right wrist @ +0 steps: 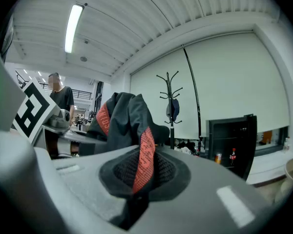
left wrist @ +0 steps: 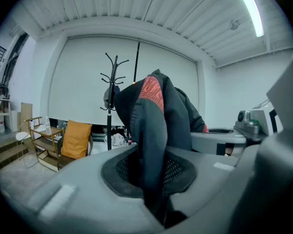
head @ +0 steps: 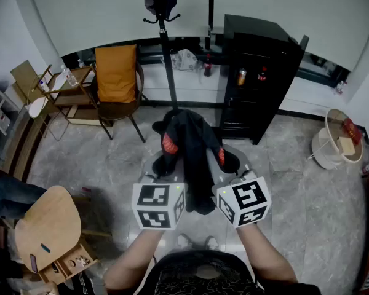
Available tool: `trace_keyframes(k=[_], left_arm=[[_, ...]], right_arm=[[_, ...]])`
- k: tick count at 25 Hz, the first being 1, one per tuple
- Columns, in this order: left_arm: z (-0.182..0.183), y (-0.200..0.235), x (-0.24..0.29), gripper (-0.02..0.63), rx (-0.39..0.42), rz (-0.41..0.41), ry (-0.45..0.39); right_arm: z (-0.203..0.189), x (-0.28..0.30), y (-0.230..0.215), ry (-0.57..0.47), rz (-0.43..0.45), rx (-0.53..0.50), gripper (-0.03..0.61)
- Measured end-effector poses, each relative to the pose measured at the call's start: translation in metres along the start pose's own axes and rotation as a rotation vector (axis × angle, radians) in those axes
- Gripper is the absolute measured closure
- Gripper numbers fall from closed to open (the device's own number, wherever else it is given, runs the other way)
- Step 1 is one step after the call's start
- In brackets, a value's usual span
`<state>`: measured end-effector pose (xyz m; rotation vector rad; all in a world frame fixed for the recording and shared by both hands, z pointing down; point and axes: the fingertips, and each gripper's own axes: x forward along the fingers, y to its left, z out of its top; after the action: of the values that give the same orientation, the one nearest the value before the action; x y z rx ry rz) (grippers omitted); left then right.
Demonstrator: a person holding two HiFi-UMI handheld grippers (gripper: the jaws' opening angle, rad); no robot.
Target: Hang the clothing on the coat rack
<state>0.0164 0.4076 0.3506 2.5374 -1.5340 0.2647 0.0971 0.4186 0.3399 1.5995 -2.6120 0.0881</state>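
Note:
A dark jacket with red stripes hangs bunched between my two grippers, in front of me above the floor. My left gripper is shut on its dark fabric, which rises from between the jaws. My right gripper is shut on a fold carrying a red stripe. The black coat rack stands ahead by the far wall with a dark item hanging on one hook. It also shows behind the jacket as the coat rack and to its right as the coat rack.
A chair with an orange cushion and a wooden trolley stand left of the rack. A black cabinet is right of it. A round wooden seat is at my near left, a white stool far right. A person stands behind.

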Motion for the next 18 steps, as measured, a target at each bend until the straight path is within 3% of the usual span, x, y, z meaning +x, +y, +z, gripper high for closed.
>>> trace_keyframes(k=[7,18], left_arm=[[0.001,0.032,-0.001,0.566,-0.001,-0.011,-0.001],[0.01,0.069,0.013,0.566,0.008,-0.082,-0.012]], right_arm=[[0.004,0.024,0.02,0.001,0.004,0.003,0.561],[0.013,0.059,0.03,-0.003,-0.064,-0.017,0.561]])
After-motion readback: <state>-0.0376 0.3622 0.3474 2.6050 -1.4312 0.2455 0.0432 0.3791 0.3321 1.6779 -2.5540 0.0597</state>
